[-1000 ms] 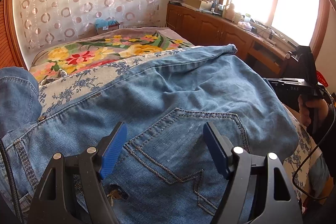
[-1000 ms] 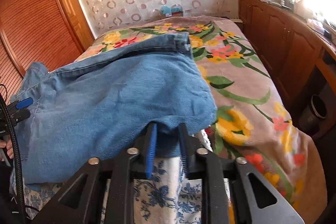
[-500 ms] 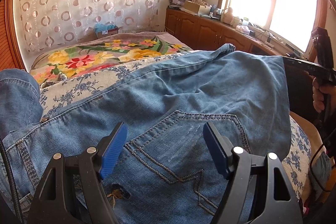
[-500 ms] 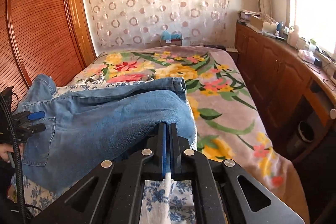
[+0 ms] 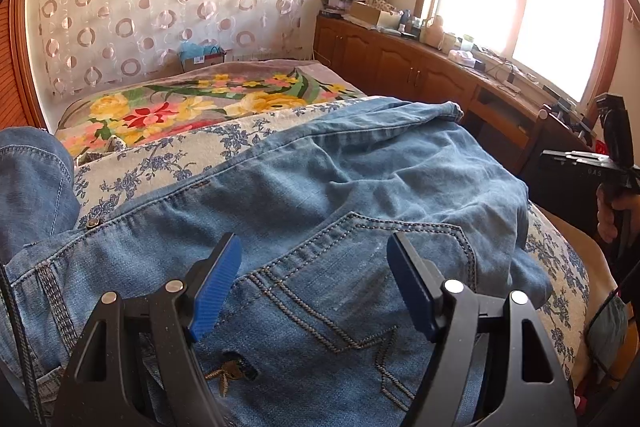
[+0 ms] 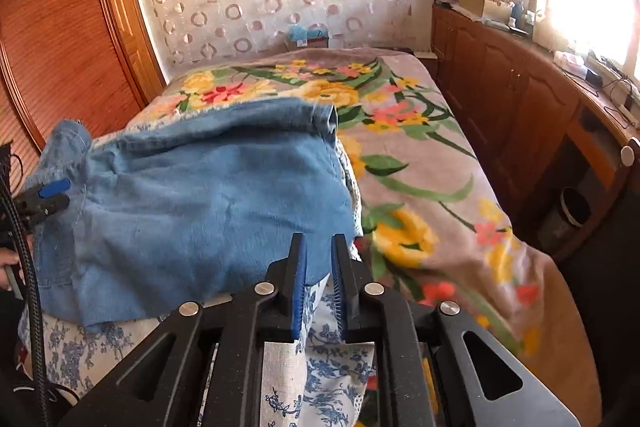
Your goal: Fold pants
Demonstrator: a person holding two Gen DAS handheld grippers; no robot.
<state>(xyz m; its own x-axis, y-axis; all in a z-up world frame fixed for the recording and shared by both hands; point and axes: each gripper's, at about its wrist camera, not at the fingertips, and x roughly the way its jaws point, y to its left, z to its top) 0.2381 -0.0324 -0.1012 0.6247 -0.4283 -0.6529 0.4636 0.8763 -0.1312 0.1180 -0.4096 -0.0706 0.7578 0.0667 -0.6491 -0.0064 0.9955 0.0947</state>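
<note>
Above the jeans [image 5: 320,187], left gripper [image 5: 314,283] hovers open, angled downward.

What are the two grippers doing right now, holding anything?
Left gripper: open wide, over the jeans, gripping nothing.
Right gripper: jaws just opened a little, a narrow gap with nothing between them; the jeans lie free.

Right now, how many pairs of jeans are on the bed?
1. The jeans lie bunched across the near end of the bed, on the blue-flowered cloth, back pocket up. Anything beneath them is hidden.
</note>
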